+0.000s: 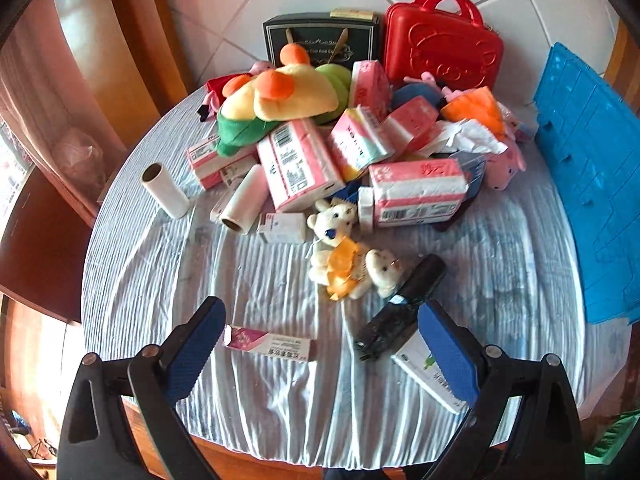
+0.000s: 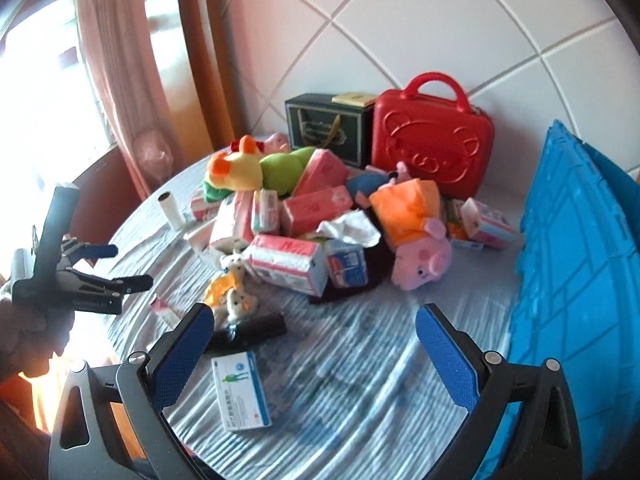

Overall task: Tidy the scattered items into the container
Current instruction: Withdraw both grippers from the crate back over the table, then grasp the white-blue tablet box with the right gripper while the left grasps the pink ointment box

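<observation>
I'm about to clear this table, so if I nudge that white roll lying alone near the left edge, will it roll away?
Probably. The white roll is a bare cylinder lying on its side, so a sideways nudge could send it rolling. The wrinkled striped cloth may slow it. Its open hollow core suggests it is light and easily crushed.

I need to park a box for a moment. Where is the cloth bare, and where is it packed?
Bare cloth lies between the medicine box and the blue crate, and beside the cardboard roll. The tissue packs and plush toys crowd the back.
</observation>
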### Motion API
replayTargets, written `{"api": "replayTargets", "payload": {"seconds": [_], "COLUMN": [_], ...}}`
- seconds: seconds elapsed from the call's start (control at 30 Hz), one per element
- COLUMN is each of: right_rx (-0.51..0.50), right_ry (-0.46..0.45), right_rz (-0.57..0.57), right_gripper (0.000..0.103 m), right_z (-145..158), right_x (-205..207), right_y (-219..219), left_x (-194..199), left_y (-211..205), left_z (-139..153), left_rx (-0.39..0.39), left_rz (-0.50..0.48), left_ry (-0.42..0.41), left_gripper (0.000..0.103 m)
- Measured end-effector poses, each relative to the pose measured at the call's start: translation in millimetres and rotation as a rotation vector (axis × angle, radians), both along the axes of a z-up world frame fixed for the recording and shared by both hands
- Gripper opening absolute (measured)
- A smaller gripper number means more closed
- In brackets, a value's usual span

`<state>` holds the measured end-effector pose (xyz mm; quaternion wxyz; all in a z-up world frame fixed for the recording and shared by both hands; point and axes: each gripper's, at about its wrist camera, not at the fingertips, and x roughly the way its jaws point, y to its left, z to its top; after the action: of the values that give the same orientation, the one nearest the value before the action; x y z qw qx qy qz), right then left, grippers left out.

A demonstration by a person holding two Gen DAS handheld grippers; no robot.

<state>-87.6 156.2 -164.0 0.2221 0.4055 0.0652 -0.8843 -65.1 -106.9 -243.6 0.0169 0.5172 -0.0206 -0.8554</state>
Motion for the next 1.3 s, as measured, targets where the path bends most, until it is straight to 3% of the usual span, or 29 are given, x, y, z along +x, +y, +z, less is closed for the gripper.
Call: {"api": "replayTargets", "payload": {"seconds": [0.23, 0.57, 0.7, 0.9, 0.97, 1.0, 1.03, 1.07, 1.13, 1.3], "right_rx": [0.067, 0.141, 0.164, 0.176, 0.176, 0.178, 0.179, 0.180, 0.192, 0.214], "right_ry": [-0.159, -0.330, -0.382, -0.419, -0.424, -0.425, -0.427, -0.431, -0.445, -0.462], "right_rz": [0.037, 0.055, 0.040, 0.008, -0.003, -0.008, -0.012, -0.014, -0.020, -0.027], "right_gripper": [0.102, 0.102, 0.102, 0.102, 0.102, 0.102, 0.102, 0.102, 0.102, 0.103], "right_z": [-80.4, -176.8, -202.8, -219.4, -220.4, -221.2, -222.3, -224.1, -229.9, -242.3], "right_x": [-7.4, -1.9, 0.5, 3.9, 3.5, 3.5, 3.5, 3.3, 3.7, 2.7], "right_y": [-46.0, -98.0, -109.2, -113.8, -112.9, -112.2, -111.6, -111.1, -111.7, -113.2], "left_x": [2.5, -0.6, -13.1, -23.7, -28.4, -31.0, -33.5, -35.6, -37.4, -39.1], "left_y": [-28.7, -40.8, -46.9, -45.3, -46.7, -48.1, -49.5, -50.0, -47.9, -41.9], "left_z": [-53.3, -121.3, -140.6, -156.5, -157.4, -157.2, -156.4, -155.4, -153.3, -152.5], "left_rx": [-0.066, -0.153, -0.179, -0.127, -0.100, -0.071, -0.030, 0.001, 0.018, 0.033], "left_rz": [-0.144, -0.480, -0.553, -0.656, -0.642, -0.630, -0.618, -0.605, -0.594, -0.586], "left_ry": [-0.066, -0.137, -0.149, -0.176, -0.183, -0.190, -0.198, -0.201, -0.193, -0.185], "left_gripper": [0.098, 0.094, 0.092, 0.092, 0.091, 0.082, 0.067, 0.060, 0.035, 0.030]}}
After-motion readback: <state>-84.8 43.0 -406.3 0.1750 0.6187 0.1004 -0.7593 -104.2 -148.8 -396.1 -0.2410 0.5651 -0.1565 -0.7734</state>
